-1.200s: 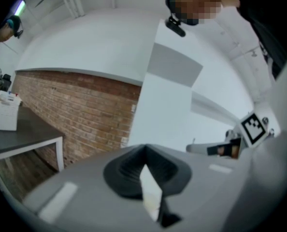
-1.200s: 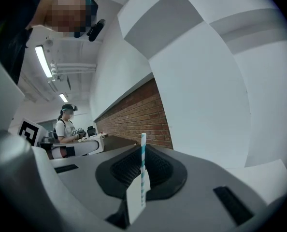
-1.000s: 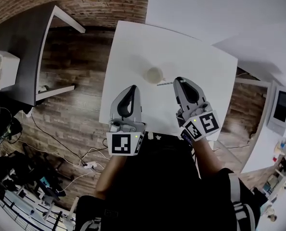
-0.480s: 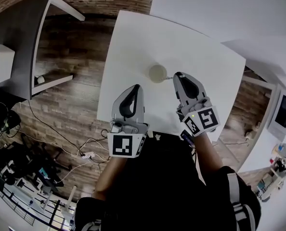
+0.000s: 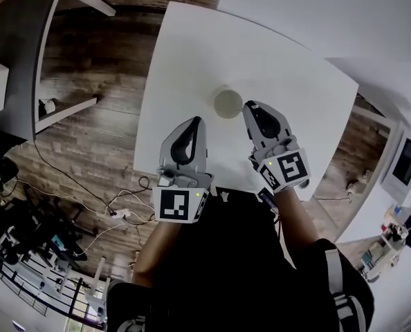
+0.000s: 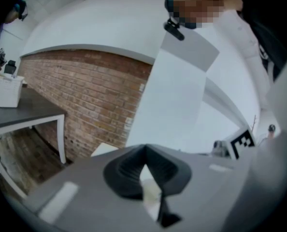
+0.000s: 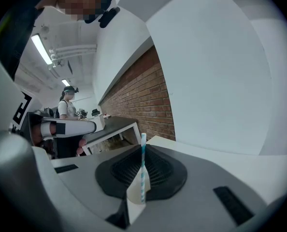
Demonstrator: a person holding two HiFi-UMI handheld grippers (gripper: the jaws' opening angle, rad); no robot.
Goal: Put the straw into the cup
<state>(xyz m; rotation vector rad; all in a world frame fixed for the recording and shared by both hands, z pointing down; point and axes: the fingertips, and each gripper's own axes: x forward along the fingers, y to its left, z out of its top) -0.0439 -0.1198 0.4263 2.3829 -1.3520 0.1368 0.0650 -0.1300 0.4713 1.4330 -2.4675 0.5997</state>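
We hold the right gripper [image 5: 249, 109] low over the white tabletop [image 5: 192, 61], its tips just beside the near rim of the cup [image 5: 227, 103]. In the right gripper view its jaws stand narrow, pinched on the striped straw [image 7: 143, 178], which rises upright between the pads and pokes a little above them. From the head view we cannot make out the straw itself, since the gripper body covers it.

The cup stands upright near the middle of the tabletop, open mouth up, and we see nothing in it. It stands alone there; no other thing lies on the white surface around it.

Our left gripper [image 5: 194, 123] hangs nearer to us and to the left of the cup, apart from it. In the left gripper view its jaws meet at the tips with nothing between them, so it carries nothing and does not steady the cup.

As we judge it, the pick-up is done: the straw is off the tabletop and in our grip. What is left is the placing. The straw's lower end has to come over the cup's mouth, go down inside, and then be let go. We judge the task at roughly its middle, with the careful part ahead, because the cup looks light and a nudge from the gripper could tip it.
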